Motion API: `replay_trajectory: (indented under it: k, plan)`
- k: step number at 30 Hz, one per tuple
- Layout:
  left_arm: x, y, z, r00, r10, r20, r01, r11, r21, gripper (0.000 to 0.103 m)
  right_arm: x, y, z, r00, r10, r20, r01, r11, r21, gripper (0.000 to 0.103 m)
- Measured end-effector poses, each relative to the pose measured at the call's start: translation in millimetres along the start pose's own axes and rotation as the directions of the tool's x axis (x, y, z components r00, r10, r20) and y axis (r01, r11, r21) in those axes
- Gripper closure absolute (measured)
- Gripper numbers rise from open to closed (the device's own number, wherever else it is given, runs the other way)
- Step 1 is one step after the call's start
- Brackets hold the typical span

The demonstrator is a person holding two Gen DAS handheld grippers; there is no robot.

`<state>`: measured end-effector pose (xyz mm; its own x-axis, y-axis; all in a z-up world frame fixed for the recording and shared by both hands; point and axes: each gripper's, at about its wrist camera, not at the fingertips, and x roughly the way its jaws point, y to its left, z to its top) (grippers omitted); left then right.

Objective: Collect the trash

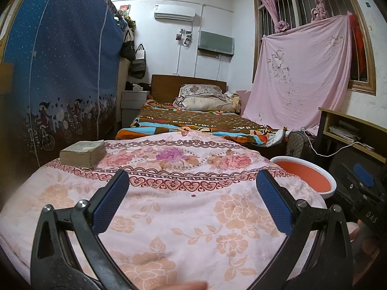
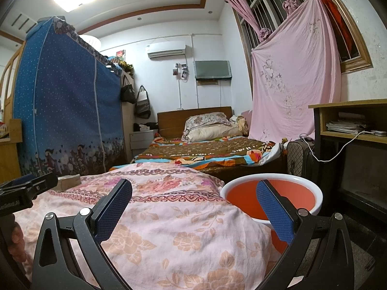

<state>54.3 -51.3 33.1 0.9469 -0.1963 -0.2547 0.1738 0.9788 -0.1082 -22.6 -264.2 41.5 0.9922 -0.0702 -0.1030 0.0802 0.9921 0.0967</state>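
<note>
Both grippers hover over a surface draped in a pink floral cloth [image 1: 193,217], and both have their blue-padded fingers spread wide with nothing between them. In the left wrist view, the left gripper [image 1: 192,201] points across the cloth; the only thing between its fingers is bare fabric with a tiny dark speck [image 1: 193,196], too small to tell what it is. A thick old book [image 1: 83,153] lies on the cloth beyond and to the left of the left finger, well clear of it. The orange basin with a white rim [image 1: 312,176] sits just off the cloth's right edge, beyond the right finger. In the right wrist view, the right gripper [image 2: 193,207] is nearer that basin [image 2: 273,193]: its right finger overlaps the basin's orange inside in the picture, while its left finger is over the cloth. No clear piece of trash shows on the cloth. The left gripper's body [image 2: 21,191] shows at the left edge.
</note>
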Motion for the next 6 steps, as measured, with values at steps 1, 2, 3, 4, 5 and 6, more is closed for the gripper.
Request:
replay_trajectory:
  k: [1,2,3,4,5,6]
  plan:
    - [0.4,0.1,0.3,1.0,0.004,0.001,-0.004,1.0,0.005,0.011,-0.6,1.6,-0.3,1.0,0.001,-0.001,-0.001,1.0,0.0,0.0]
    - [0.8,0.2,0.2,1.0,0.006,0.001,-0.006,1.0,0.01,0.011,-0.3,2.8,-1.5,1.0,0.0,-0.002,0.0,1.0,0.0,0.0]
    - [1.4,0.3,0.0,1.0,0.006,0.001,-0.006,1.0,0.012,0.011,-0.9,4.3,-1.9,1.0,0.001,-0.002,-0.001,1.0,0.0,0.0]
    - [1.6,1.2,-0.2,1.0,0.006,0.001,-0.006,1.0,0.012,0.011,-1.5,6.0,-2.1,1.0,0.002,-0.003,-0.002,1.0,0.0,0.0]
    - [1.8,1.7,-0.1,1.0,0.005,0.001,-0.005,1.0,0.012,0.011,-0.3,4.0,-1.3,1.0,0.002,-0.004,-0.002,1.0,0.0,0.0]
    - [1.9,1.4,0.0,1.0,0.003,0.0,-0.003,1.0,0.011,0.011,-0.6,5.3,-1.5,1.0,0.002,-0.004,-0.002,1.0,0.0,0.0]
